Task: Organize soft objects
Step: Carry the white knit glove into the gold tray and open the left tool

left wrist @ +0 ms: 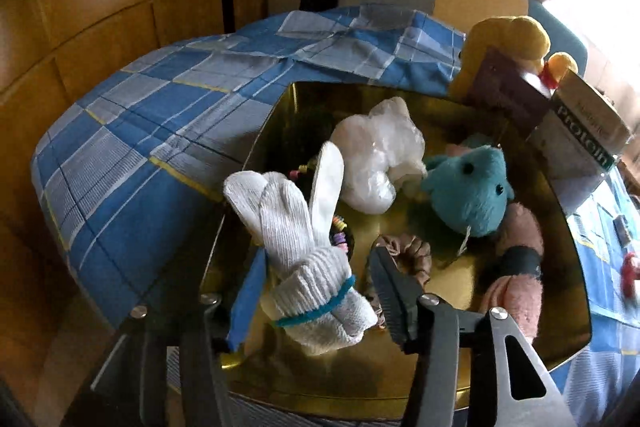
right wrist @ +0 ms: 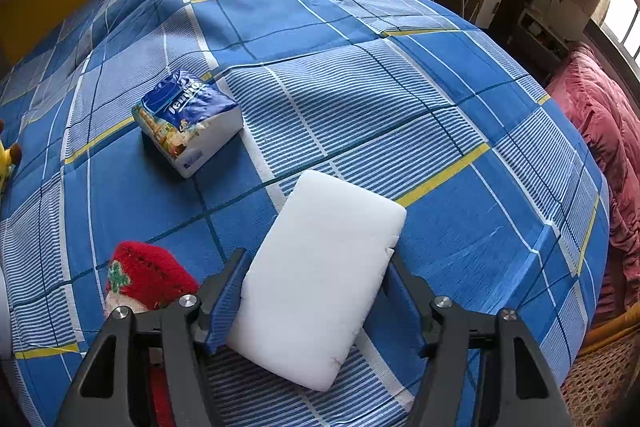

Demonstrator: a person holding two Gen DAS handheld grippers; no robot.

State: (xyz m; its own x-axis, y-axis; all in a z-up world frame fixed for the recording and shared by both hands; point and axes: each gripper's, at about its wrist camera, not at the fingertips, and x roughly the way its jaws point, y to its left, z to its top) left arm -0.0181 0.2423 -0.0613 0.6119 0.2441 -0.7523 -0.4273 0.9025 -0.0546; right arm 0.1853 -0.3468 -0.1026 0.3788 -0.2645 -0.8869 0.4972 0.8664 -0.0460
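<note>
The white knit glove [left wrist: 308, 259] is lying between the spread left tongs [left wrist: 320, 303] over the gold tin [left wrist: 440, 375], unpinched; limp and light, it is best taken at its banded cuff. The white foam block [right wrist: 320, 271] on the bed [right wrist: 360, 75] is being clasped by the right tongs [right wrist: 316, 299]; it looks squashy and featherlight.

white glove [left wrist: 304, 259] | in gold tray [left wrist: 440, 379]; white sponge [right wrist: 320, 275] | on bedspread [right wrist: 360, 87]

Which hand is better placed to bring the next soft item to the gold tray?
Right. Its tool already brackets the white foam block on the blue plaid bedspread. The left tool stands open around the white knit glove over the gold tray.
</note>
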